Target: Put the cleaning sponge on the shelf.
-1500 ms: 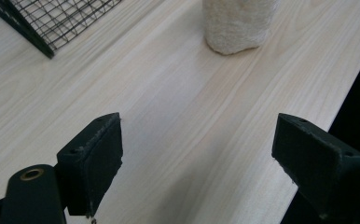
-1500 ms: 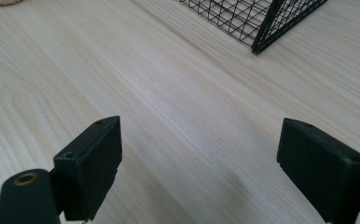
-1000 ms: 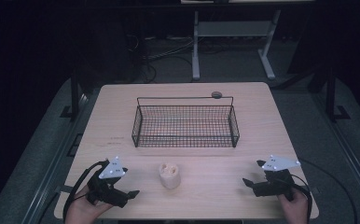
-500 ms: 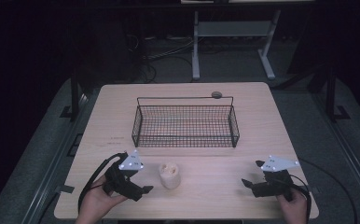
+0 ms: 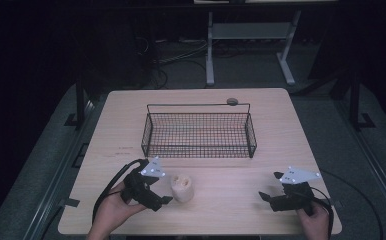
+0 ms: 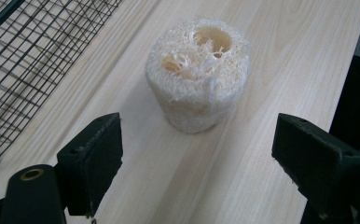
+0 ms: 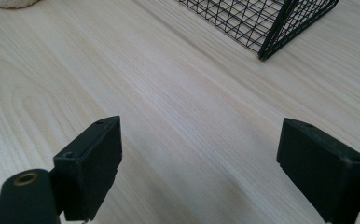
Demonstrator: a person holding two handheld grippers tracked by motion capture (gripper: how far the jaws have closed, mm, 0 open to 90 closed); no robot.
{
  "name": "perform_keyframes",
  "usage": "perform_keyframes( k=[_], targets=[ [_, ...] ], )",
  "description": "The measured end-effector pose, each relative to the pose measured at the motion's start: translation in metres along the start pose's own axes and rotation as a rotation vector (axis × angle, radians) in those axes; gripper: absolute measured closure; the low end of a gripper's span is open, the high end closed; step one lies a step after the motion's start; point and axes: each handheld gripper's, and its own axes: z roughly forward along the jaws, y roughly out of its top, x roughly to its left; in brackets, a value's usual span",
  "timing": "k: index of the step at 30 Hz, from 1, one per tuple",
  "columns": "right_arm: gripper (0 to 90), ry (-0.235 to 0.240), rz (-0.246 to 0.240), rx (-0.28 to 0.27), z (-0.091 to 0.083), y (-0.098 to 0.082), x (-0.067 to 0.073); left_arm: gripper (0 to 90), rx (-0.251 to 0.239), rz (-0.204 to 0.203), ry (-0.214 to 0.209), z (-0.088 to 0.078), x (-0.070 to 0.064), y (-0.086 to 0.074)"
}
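I have my left gripper (image 5: 162,199) just beside the pale, fibrous loofah cylinder (image 5: 182,187), which stands upright on the light wooden table (image 5: 231,200), near its front edge and short of the black wire basket (image 5: 199,134). In the left gripper view the loofah (image 6: 197,74) sits ahead of the jaws and between their lines, its holed top tilted a little toward me; the jaws stand wide apart with nothing between the pads, and neither touches the sponge.

My right gripper (image 5: 271,198) rests low over the table at the front right, well apart from the loofah, its jaws likewise spread wide and empty; ahead of it lie bare wood and a corner of the basket (image 7: 271,28).

I judge this as the approach to the pick-up (the reach, not the grasp). The next move calls for sliding the left gripper forward until the pads flank the loofah's sides, then closing gently, since the soft fibre will likely squash. The basket just beyond looks the probable destination.
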Motion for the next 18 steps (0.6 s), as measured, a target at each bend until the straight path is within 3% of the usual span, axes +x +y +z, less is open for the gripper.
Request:
perform_keyframes(
  k=[18],
  targets=[
    [13.5,0.002,-0.002,-0.001,0.0,0.0,0.0,15.7,0.074,0.032,-0.02,0.018,0.0,0.022]
  ],
)
